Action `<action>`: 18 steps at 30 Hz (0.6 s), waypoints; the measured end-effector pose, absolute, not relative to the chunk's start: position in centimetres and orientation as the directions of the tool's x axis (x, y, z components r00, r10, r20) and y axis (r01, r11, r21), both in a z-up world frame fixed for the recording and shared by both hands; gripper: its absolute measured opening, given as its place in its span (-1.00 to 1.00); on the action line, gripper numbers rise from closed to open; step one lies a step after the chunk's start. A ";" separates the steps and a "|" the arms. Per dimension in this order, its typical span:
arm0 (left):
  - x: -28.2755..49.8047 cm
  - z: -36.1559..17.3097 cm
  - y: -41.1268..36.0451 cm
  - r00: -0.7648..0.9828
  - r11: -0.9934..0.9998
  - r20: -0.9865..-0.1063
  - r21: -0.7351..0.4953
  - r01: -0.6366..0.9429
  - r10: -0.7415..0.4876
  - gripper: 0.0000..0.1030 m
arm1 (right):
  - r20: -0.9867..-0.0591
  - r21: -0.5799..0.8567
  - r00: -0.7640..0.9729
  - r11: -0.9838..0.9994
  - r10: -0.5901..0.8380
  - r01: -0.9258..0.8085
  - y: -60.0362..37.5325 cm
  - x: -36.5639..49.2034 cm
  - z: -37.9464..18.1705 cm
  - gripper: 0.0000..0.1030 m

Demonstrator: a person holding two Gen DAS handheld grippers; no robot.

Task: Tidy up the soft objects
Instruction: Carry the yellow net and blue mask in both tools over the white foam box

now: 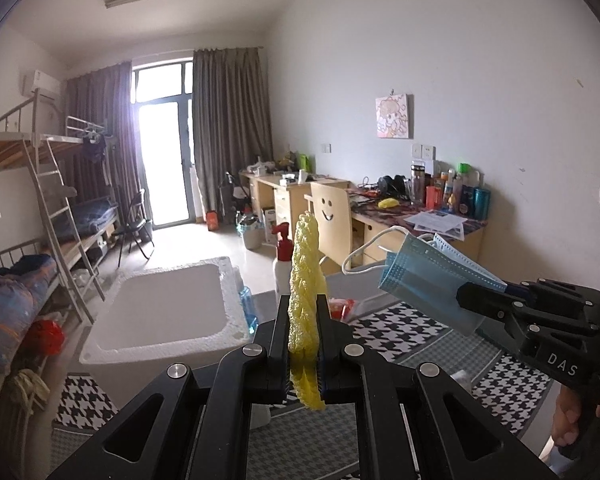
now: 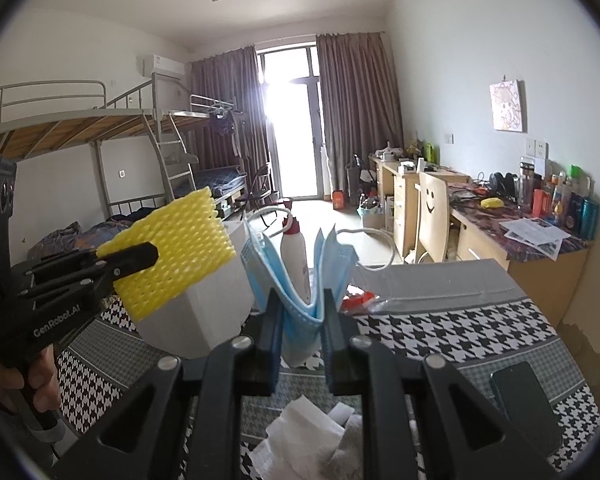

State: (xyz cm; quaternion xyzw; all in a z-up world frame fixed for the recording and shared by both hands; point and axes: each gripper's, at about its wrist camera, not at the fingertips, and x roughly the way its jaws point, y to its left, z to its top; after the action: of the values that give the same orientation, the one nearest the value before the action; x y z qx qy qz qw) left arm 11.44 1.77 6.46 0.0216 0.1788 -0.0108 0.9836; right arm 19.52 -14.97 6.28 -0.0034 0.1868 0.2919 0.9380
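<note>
My left gripper [image 1: 304, 312] is shut on a yellow foam net sleeve [image 1: 305, 264], held edge-on and upright above the table; in the right wrist view the same net [image 2: 176, 252] shows flat in the left gripper [image 2: 140, 258]. My right gripper [image 2: 301, 308] is shut on folded blue face masks [image 2: 300, 320] with white ear loops hanging loose. From the left wrist view the masks [image 1: 423, 280] stick out of the right gripper [image 1: 469, 300] at the right. A white foam box [image 1: 164, 308] stands open on the table ahead at the left.
The table carries a black-and-white houndstooth cloth [image 2: 439, 328]. On it lie white tissue pieces [image 2: 303, 428], a dark phone [image 2: 525, 404], a red packet [image 2: 355, 300] and a white spray bottle with a red top [image 2: 294, 256]. Bunk beds stand left, desks and a chair right.
</note>
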 end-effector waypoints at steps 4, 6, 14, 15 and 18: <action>11.6 6.9 2.0 0.940 0.999 -0.342 0.042 0.018 -0.002 -0.80 | -0.347 0.099 0.761 0.828 0.548 -0.552 -14.7 19.8 6.7 -0.60; 11.7 7.1 2.2 0.941 0.999 -0.338 0.040 0.011 0.003 -0.80 | -0.346 0.096 0.761 0.827 0.549 -0.553 -14.5 19.9 6.9 -0.60; 12.1 8.2 3.2 0.950 0.999 -0.311 0.044 -0.024 0.036 -0.80 | -0.339 0.087 0.759 0.822 0.556 -0.563 -13.3 20.4 7.9 -0.60; 12.2 8.3 3.4 0.950 0.999 -0.310 0.045 -0.028 0.041 -0.80 | -0.339 0.086 0.757 0.819 0.559 -0.567 -13.1 20.5 8.0 -0.60; 12.4 8.5 3.9 0.950 0.998 -0.307 0.045 -0.043 0.055 -0.80 | -0.337 0.074 0.756 0.817 0.561 -0.573 -12.6 20.6 8.2 -0.60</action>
State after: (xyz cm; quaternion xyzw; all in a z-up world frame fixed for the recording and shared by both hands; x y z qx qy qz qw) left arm 12.45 3.89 8.51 0.0187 0.1562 0.0247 0.9872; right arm 20.63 -12.58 8.23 -0.0168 0.1743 0.3024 0.9370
